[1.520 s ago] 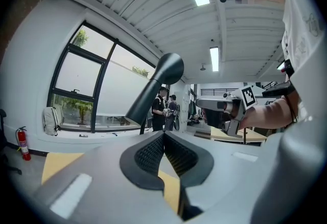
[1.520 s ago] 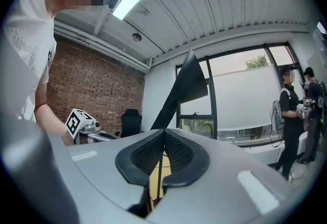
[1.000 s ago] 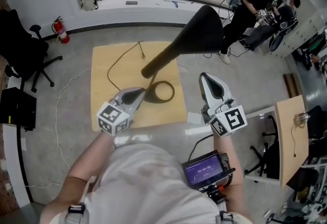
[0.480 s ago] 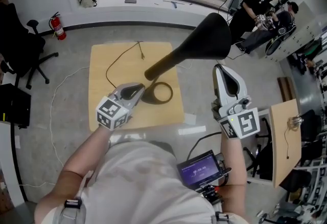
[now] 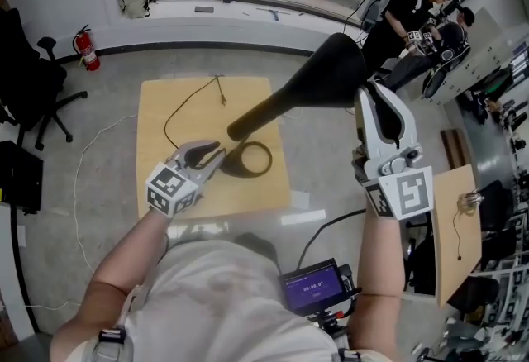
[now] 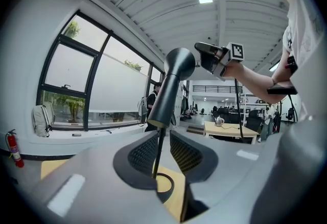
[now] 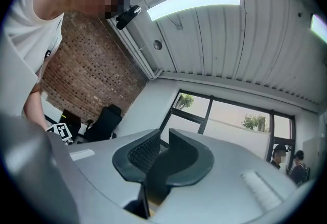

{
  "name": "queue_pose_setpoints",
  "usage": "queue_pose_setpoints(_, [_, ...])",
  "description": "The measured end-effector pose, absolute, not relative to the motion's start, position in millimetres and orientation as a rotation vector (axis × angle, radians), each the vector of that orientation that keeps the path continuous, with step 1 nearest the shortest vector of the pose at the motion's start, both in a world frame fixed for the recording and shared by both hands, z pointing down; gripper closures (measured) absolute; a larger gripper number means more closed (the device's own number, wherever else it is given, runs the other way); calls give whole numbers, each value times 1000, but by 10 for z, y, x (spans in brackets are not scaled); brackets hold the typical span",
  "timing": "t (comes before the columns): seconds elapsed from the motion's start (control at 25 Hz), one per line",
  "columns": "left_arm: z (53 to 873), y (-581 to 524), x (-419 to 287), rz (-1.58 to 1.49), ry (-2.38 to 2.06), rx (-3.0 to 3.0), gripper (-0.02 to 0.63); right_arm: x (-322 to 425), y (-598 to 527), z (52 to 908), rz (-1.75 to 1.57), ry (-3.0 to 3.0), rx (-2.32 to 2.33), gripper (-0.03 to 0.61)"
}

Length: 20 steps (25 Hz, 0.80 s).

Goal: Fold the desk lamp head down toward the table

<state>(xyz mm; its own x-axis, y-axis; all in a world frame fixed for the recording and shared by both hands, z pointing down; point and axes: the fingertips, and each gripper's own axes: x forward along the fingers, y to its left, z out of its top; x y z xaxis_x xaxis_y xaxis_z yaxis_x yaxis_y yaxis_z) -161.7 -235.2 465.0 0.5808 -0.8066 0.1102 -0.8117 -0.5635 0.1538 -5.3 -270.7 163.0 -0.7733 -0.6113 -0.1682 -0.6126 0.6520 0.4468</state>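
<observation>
- Head view: the lamp head (image 5: 331, 75) is a long black cone. Its narrow neck sits above the base ring (image 5: 252, 160) on the wooden table (image 5: 178, 178), and its wide mouth points up and to the right, out past the table edge.
- Long axis: in the left gripper view the lamp head (image 6: 173, 82) rises steeply from the top of the thin stem (image 6: 159, 151). It is raised, not yet folded.
- Left gripper (image 5: 213, 155): low, just beside the base ring. Its jaws are opening, with the stem standing between them and a gap showing on both sides. No pad presses on the stem.
- Right gripper (image 5: 376, 96): level with the wide end of the lamp head, right against its right side. Of the two grippers it is the nearer to that end.
- Right gripper view: the jaws of the right gripper (image 7: 162, 138) are opening and stand narrowly apart. A dark shape, probably the lamp head, fills the lower gap. Contact cannot be confirmed.
- Judgement: the fold turns on the right gripper, because the head lies directly to its left with the free end beside its tips. The left gripper is placed to steady the stem.
</observation>
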Motion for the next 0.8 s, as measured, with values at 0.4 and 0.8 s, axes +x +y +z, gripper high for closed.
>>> queue_pose_setpoints(0.4, [4459, -2484, -1578, 5, -1358, 2695, 409, -149, -2980, 1541, 807, 2918, -1113, 405])
queue_pose_setpoints(0.8, [4522, -2730, -1434, 36, -1319, 2745, 337, -210, -3199, 1558, 808, 2957, -1141, 353])
